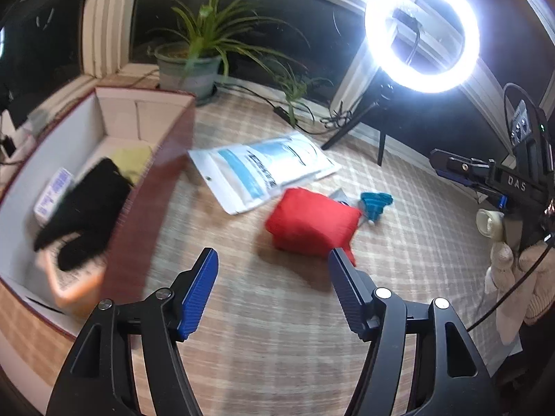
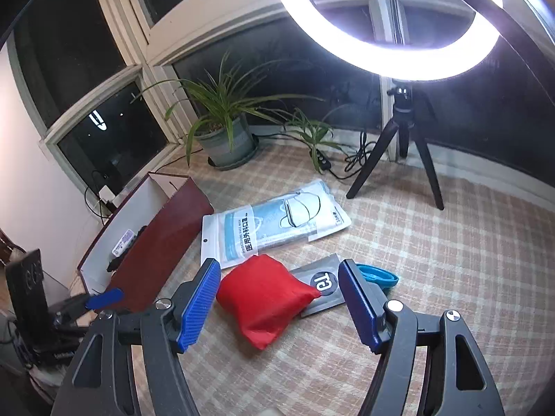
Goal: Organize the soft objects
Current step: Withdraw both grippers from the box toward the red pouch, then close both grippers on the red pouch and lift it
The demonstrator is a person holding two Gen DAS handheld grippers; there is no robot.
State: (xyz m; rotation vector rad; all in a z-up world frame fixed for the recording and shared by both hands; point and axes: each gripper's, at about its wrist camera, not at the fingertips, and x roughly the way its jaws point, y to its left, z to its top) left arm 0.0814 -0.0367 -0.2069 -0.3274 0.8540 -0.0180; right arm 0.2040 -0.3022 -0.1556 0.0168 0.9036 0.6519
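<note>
A red soft pouch (image 1: pixel 312 222) lies on the checked tablecloth, also in the right wrist view (image 2: pixel 263 294). A white and blue mask packet (image 1: pixel 267 170) (image 2: pixel 274 222) lies behind it. A blue silicone item (image 1: pixel 376 202) (image 2: pixel 378 275) and a dark flat packet (image 2: pixel 321 284) lie to the right of the pouch. An open red-brown box (image 1: pixel 149 187) (image 2: pixel 163 225) at left holds a black glove (image 1: pixel 83 215), a yellow cloth (image 1: pixel 133 163) and an orange packet (image 1: pixel 76 284). My left gripper (image 1: pixel 274 277) is open and empty, near the pouch. My right gripper (image 2: pixel 279 291) is open, with the pouch between its fingers in view.
A potted plant (image 1: pixel 190 69) (image 2: pixel 229 138) stands at the back by the dark window. A ring light (image 1: pixel 421 27) (image 2: pixel 388 17) on a tripod (image 2: pixel 399 159) stands at the back right with cables. The right gripper body (image 1: pixel 503 180) shows in the left wrist view.
</note>
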